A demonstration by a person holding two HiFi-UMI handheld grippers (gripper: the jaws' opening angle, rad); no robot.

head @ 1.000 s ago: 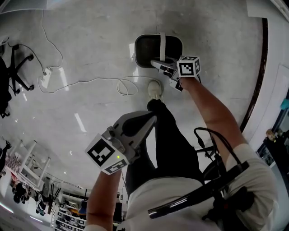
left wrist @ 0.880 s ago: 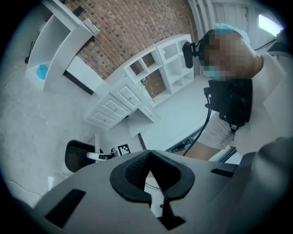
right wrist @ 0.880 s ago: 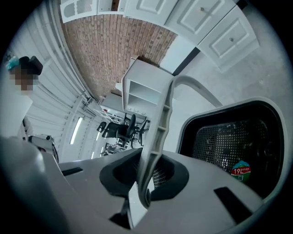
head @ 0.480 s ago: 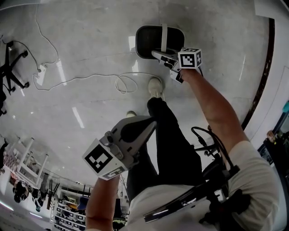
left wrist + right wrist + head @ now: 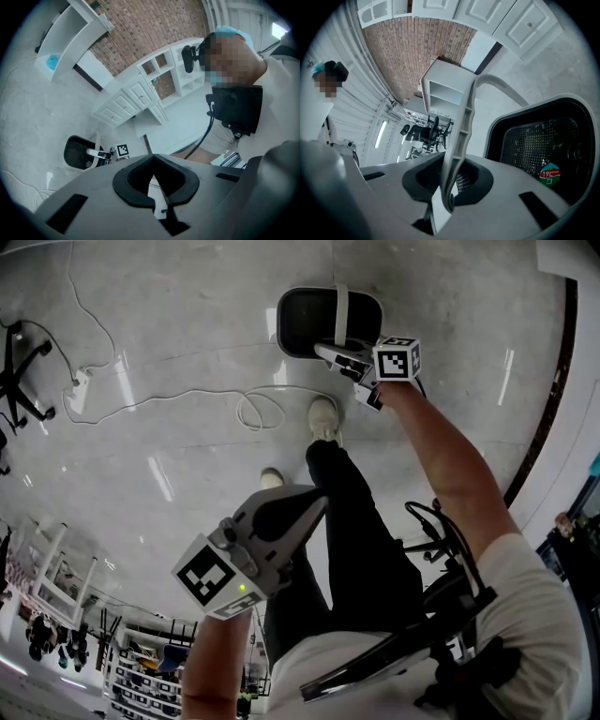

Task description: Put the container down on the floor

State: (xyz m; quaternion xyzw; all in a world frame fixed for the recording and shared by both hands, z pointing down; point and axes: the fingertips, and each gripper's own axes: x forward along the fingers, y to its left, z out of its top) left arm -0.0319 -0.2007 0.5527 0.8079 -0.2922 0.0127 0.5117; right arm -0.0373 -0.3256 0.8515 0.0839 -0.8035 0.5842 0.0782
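The container [image 5: 314, 320] is a dark mesh basket with a white hoop handle [image 5: 341, 313], seen from above over the grey floor. My right gripper [image 5: 332, 353] is shut on that handle at its near end. In the right gripper view the handle [image 5: 461, 122] passes upright between the pads, with the basket's mesh wall [image 5: 541, 140] to the right. I cannot tell whether the basket touches the floor. My left gripper [image 5: 314, 493] is shut and empty beside the person's dark trouser leg. The left gripper view shows the container [image 5: 77, 152] far below.
A white cable [image 5: 187, 401] loops across the floor to a power strip [image 5: 77, 382] at the left, near an office chair base [image 5: 19, 371]. The person's shoes [image 5: 323, 418] stand just behind the container. White cabinets [image 5: 140, 93] line a brick wall.
The right gripper and container have drifted slightly up and away in the head view. The person has stepped, and a second shoe now shows. The left gripper has hardly moved.
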